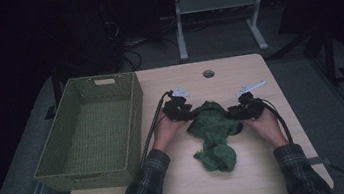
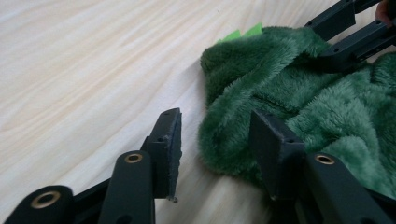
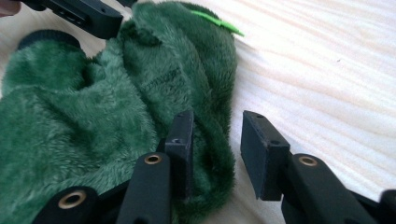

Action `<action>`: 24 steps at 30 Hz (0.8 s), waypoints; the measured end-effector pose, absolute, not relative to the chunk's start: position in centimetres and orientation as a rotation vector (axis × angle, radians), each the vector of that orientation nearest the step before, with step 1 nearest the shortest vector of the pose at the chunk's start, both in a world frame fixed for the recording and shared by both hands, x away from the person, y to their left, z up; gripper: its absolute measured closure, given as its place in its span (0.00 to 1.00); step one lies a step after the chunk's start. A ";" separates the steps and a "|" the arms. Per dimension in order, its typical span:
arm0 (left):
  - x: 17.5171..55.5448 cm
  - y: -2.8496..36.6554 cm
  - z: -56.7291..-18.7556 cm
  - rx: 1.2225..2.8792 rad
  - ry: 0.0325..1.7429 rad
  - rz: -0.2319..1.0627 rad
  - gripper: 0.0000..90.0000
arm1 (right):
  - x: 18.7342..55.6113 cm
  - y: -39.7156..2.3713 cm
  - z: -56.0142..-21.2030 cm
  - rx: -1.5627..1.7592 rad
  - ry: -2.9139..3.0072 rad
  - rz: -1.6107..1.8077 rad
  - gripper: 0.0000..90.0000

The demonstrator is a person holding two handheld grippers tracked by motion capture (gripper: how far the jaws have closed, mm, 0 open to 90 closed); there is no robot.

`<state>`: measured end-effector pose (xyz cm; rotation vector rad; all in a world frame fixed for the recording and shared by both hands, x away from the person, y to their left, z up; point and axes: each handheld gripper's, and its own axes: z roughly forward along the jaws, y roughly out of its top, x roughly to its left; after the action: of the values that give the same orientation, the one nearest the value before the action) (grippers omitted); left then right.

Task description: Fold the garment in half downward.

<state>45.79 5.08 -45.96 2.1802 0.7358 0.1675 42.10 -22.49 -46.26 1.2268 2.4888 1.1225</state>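
Bare pale wooden table (image 1: 250,167) lies open in front of and beyond the crumpled green fleece cloth (image 1: 213,134). To the left, the tall-walled woven green rectangular basket (image 1: 133,127) blocks sideways passage, standing near the left gripper (image 1: 182,112).

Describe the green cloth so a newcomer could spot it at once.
On the light wooden table, right of the green woven basket, a crumpled dark green fleece cloth lies between two black grippers. It alone is soft and fuzzy, with a bright green tag.

The cloth (image 1: 213,132) lies on the table (image 1: 250,172), right of the basket (image 1: 89,133). The left gripper (image 1: 182,112) sits at its left edge, the right gripper (image 1: 243,110) at its right.
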 end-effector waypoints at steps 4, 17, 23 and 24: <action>46.1 4.6 -46.5 2.214 0.720 0.173 0.68 | 42.2 -22.3 -46.6 1.221 2.500 1.097 0.77; 46.4 3.8 -46.6 2.279 0.710 0.185 0.97 | 42.4 -22.2 -46.9 1.223 2.491 1.063 0.97; 46.8 3.9 -45.1 2.218 0.713 0.202 0.97 | 42.7 -22.8 -45.4 1.225 2.431 1.101 0.97; 46.9 4.0 -44.8 2.206 0.716 0.207 0.97 | 43.0 -23.0 -45.2 1.223 2.441 1.090 0.97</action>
<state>46.92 3.98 -44.81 2.2056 0.7157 0.2066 43.00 -22.97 -45.16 1.2232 2.4407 1.0897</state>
